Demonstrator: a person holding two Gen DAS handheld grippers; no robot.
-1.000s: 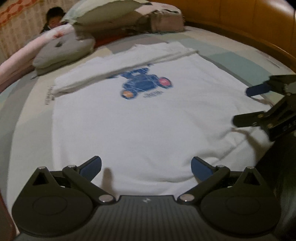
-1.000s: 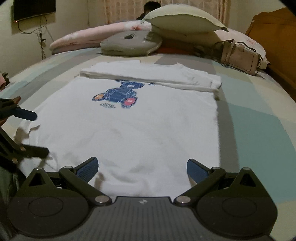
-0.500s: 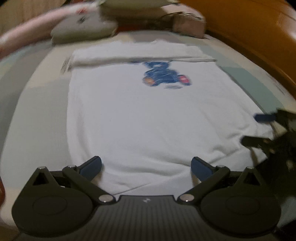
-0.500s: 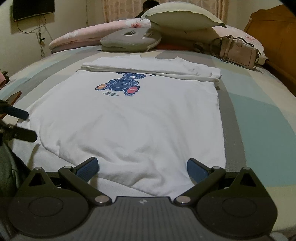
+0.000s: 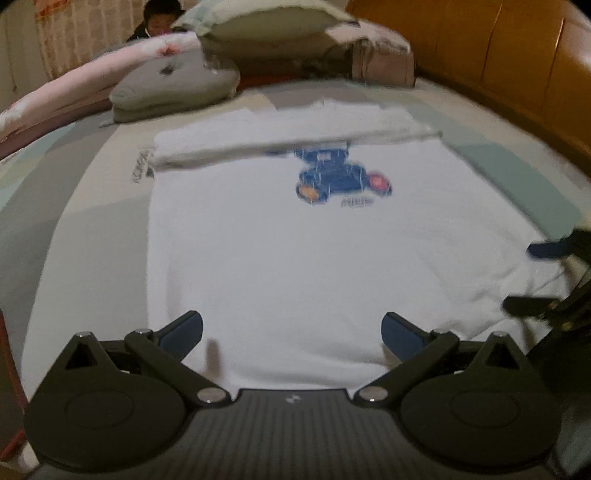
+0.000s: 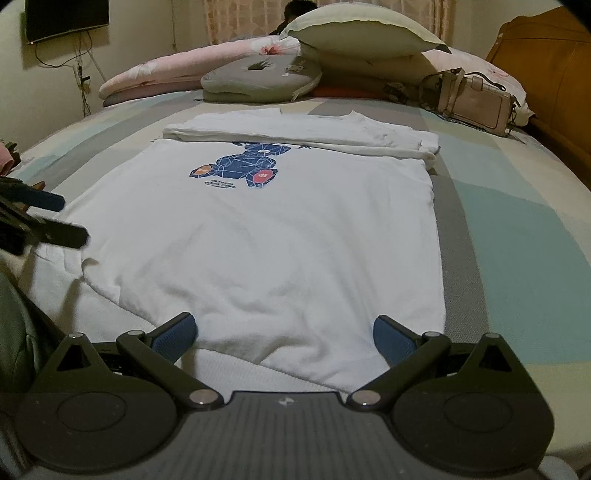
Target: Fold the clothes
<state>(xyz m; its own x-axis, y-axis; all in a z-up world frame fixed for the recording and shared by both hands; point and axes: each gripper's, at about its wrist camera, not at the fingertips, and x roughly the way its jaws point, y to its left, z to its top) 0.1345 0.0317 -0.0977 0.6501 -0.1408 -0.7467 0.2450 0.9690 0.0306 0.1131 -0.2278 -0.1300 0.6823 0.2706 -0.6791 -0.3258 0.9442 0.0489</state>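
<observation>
Both hand-held grippers wide apart, empty, at white shirt (image 6: 258,236) hem.

We see dim, warm indoor light, strong fisheye bending with dark vignetted corners, left wrist view motion-blurred throughout, right wrist view sharp, soft shadows beneath finger pads (image 6: 177,334).

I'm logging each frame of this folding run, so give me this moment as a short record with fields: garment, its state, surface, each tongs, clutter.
garment: white T-shirt with a blue bear print
state: spread flat, far end folded over in a band
surface: bed with a pastel patchwork sheet
left tongs: open, over the near hem
right tongs: open, over the near hem
clutter: grey cushion, pillow, beige handbag
</observation>
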